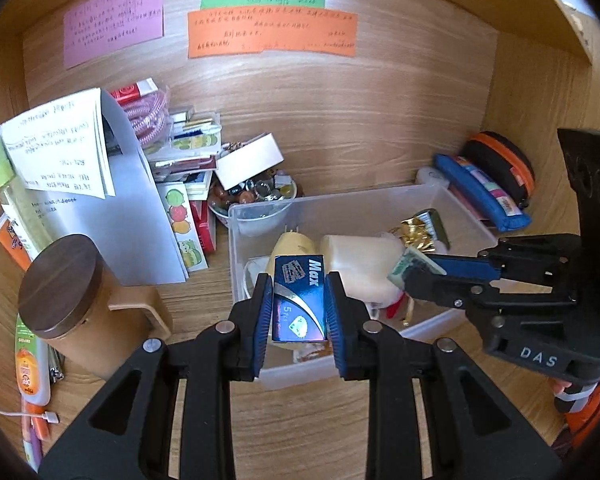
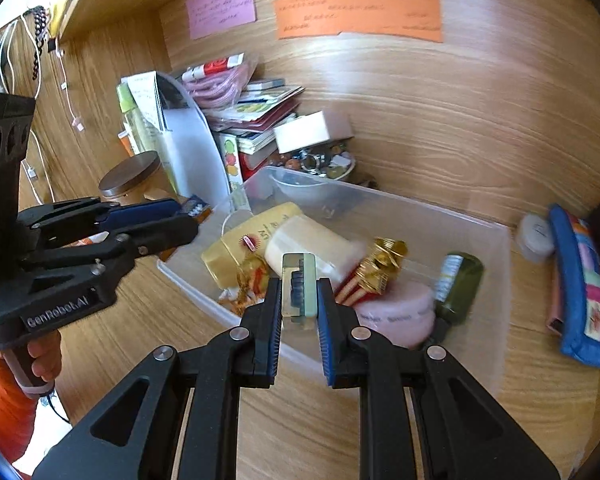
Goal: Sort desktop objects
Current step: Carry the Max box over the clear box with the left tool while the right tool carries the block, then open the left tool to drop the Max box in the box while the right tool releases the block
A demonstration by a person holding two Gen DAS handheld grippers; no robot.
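Note:
My left gripper [image 1: 299,296] is shut on a small blue "Max" box [image 1: 298,300] and holds it over the near left part of a clear plastic bin [image 1: 332,202]. My right gripper [image 2: 299,300] is shut on a thin green-edged flat pack [image 2: 299,288] over the bin's [image 2: 496,248] near edge. In the left wrist view the right gripper [image 1: 410,274] comes in from the right with that pack [image 1: 406,266]. In the right wrist view the left gripper [image 2: 188,216] holds the blue box [image 2: 196,208] at the bin's left end. The bin holds a yellow packet [image 2: 240,240], a cream block [image 2: 312,240], a gold-wrapped item [image 2: 380,264], a pink round item [image 2: 400,312] and a green bottle [image 2: 458,284].
A wooden-lidded cup [image 1: 72,300] stands left of the bin. Papers and booklets [image 1: 100,184], a bowl of trinkets [image 1: 256,192] and a white box [image 1: 248,160] crowd the back left. A blue pencil case [image 1: 484,192] and black pouch [image 1: 500,160] lie at the right. Coloured notes [image 1: 272,34] hang on the back wall.

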